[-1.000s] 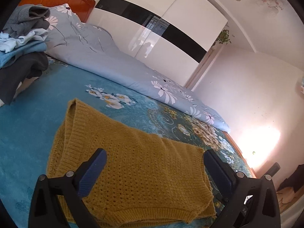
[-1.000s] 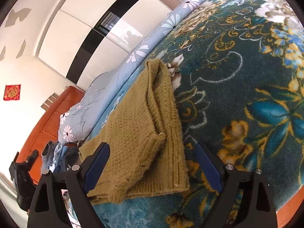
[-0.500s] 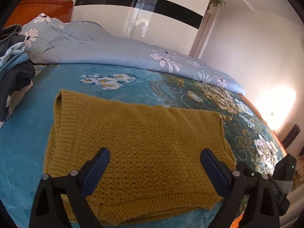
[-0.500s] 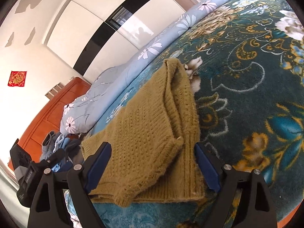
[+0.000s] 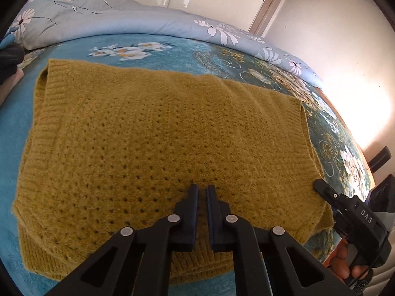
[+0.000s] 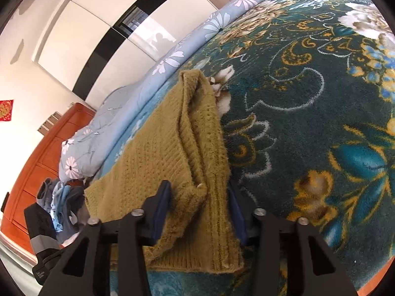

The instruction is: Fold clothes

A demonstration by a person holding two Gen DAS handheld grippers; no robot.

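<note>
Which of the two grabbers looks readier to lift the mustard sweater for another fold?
Probably the right gripper: its jaws are open around the mustard sweater at its folded edge. The left gripper is nearly closed over the middle, gripping nothing visible.

**A bedroom with a flowered bed and glossy wardrobe**

A bed fills the room, covered by a teal blanket [image 6: 308, 113] with large flowers. A pale blue quilt [image 5: 138, 17] printed with white daisies lies bunched along its far side. Behind it stands a glossy white wardrobe [image 6: 98, 24] crossed by a black band. An orange-brown wooden headboard [image 6: 37, 162] stands at the head. The walls are cream; a red decoration [image 6: 5, 110] hangs on one. Bright light glares on the wall [image 5: 358, 103].
</note>
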